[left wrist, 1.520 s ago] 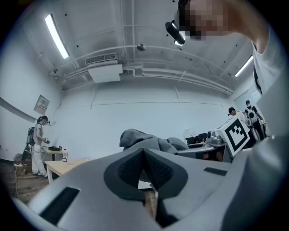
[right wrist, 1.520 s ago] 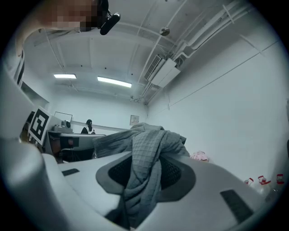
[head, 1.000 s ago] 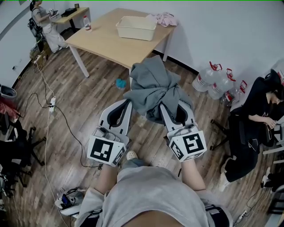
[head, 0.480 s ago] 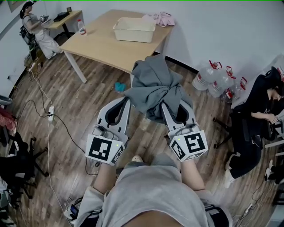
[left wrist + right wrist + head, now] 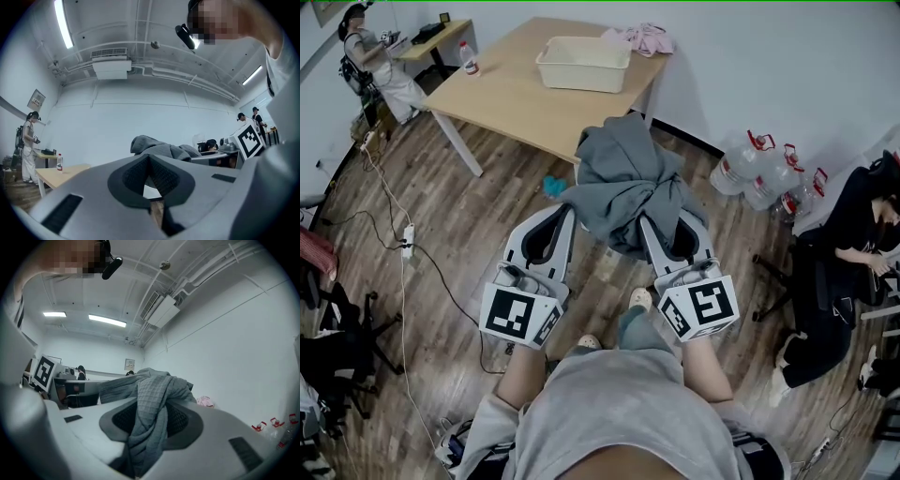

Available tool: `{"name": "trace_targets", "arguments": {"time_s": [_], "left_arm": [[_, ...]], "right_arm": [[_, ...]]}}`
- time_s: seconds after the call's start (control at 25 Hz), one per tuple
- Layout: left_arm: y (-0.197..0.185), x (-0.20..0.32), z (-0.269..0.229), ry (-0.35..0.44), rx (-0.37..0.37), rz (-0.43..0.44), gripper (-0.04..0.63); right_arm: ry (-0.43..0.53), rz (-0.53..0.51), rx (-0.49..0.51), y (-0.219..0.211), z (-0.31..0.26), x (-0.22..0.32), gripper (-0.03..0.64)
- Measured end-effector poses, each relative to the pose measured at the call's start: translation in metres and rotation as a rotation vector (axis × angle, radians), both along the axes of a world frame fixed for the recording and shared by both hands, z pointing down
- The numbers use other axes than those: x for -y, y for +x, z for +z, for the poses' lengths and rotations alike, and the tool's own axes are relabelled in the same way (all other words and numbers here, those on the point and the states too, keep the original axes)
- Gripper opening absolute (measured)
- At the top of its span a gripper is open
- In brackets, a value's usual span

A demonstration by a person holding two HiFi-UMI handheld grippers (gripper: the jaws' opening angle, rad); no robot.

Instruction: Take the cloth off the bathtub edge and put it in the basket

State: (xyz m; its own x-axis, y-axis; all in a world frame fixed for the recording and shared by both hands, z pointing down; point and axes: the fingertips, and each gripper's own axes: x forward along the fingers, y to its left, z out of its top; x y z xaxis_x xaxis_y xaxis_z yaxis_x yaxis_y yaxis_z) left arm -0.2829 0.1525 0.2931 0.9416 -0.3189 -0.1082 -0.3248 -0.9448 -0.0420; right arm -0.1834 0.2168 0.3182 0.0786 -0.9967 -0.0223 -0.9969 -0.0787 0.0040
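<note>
2 tools up front: my right tool grips the grey cloth, bunched above the floor toward 12 o'clock; my left tool, jaws closed together, sits beside it.

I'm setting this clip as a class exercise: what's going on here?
A person carries a grey cloth with two hand-held grippers. The right gripper is clamped on it; the left gripper has its jaws together beside its edge. The cloth hangs over the wooden floor, not yet in the basket on the table ahead.
</note>
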Motion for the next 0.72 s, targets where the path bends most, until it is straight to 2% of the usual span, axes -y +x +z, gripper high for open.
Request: {"name": "trace_targets", "arguments": {"time_s": [0.72], "left_arm": [[0.140,0.058,-0.013,0.013,-0.031,-0.100,-0.005]], "right_arm": [[0.027,-0.110,-0.014,0.145,-0.011,0.071,0.135]]}}
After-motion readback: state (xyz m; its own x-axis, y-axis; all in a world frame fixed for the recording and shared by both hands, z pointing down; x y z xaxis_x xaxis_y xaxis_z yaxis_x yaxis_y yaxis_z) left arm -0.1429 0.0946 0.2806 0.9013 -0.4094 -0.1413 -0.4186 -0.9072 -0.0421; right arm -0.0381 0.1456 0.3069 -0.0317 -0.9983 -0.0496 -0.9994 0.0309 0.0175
